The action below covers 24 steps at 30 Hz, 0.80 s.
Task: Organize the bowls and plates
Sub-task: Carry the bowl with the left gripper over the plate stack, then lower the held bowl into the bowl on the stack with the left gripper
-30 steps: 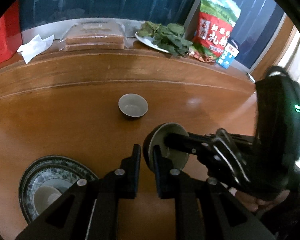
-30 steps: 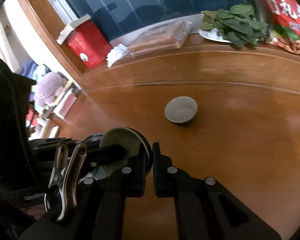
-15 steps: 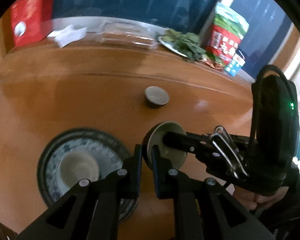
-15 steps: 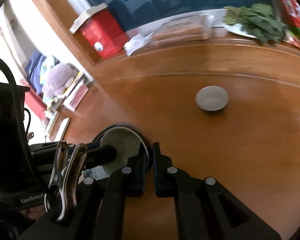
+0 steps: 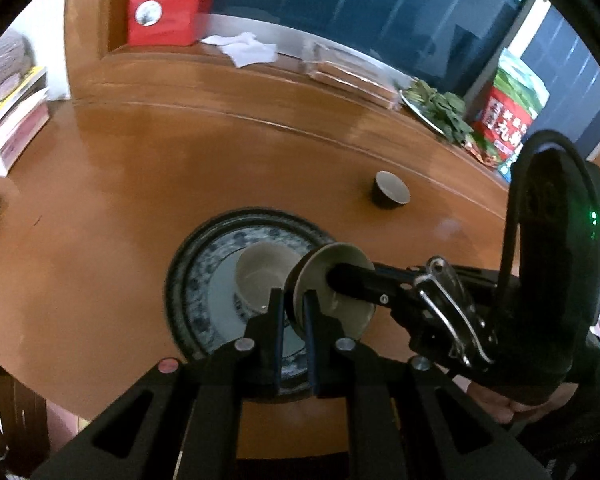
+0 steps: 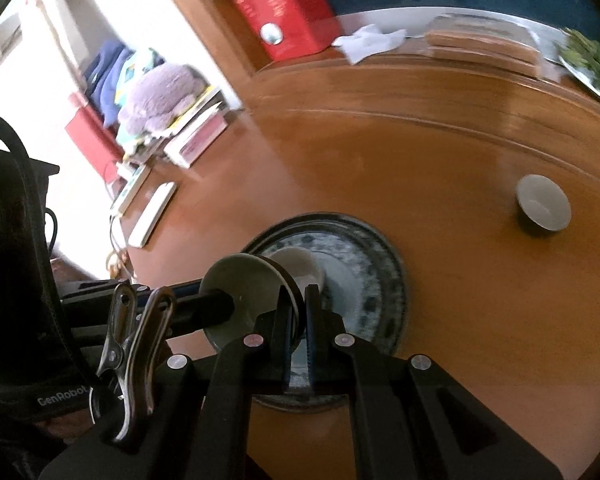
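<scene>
One glossy wooden table (image 5: 112,208), dark windows (image 5: 340,4), red box (image 5: 162,0)

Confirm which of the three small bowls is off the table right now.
The green-grey bowl, pinched at its rim by both the left gripper and right gripper. One bowl sits on the patterned plate; the other stands alone on the table.

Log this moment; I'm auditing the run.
both hand-held grippers: shut on bowl rim | bowl over patterned plate | spare bowl apart
</scene>
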Available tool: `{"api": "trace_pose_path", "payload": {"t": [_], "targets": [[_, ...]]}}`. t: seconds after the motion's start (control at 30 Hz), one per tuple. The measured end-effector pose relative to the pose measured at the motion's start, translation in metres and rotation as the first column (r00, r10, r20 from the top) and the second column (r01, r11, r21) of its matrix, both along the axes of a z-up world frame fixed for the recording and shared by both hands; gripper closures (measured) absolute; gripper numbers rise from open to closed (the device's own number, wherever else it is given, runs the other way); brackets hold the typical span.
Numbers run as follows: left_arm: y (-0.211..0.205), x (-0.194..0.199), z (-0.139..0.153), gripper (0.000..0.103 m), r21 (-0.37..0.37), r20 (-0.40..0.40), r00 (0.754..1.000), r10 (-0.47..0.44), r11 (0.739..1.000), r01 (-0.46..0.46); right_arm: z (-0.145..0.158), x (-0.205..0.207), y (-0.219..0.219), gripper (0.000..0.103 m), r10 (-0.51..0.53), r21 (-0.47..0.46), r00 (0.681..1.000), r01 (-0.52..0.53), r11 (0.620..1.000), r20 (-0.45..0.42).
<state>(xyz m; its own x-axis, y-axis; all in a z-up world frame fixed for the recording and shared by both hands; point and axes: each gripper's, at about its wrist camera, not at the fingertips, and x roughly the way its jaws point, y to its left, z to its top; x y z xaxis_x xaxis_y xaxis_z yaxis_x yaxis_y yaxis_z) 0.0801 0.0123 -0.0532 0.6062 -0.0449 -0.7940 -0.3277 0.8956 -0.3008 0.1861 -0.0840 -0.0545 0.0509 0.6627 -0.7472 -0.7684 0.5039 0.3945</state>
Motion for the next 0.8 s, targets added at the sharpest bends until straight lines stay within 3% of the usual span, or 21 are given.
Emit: {"api": "trace_pose_path", "payload": {"t": [0.33, 0.8], "targets": [[0.018, 0.0, -0.007, 0.094, -0.027, -0.029, 0.999, 0.03, 0.999, -0.031, 0.0, -0.009, 0.024, 0.096, 0.036, -0.067, 0.997, -0.032, 0.997, 0.061], [0.037, 0.032, -0.022, 0.097, -0.057, -0.08, 0.996, -0.045, 0.998, 0.04, -0.005, 0.007, 0.038, 0.096, 0.009, -0.149, 0.995, 0.005, 0.989, 0.095]]}}
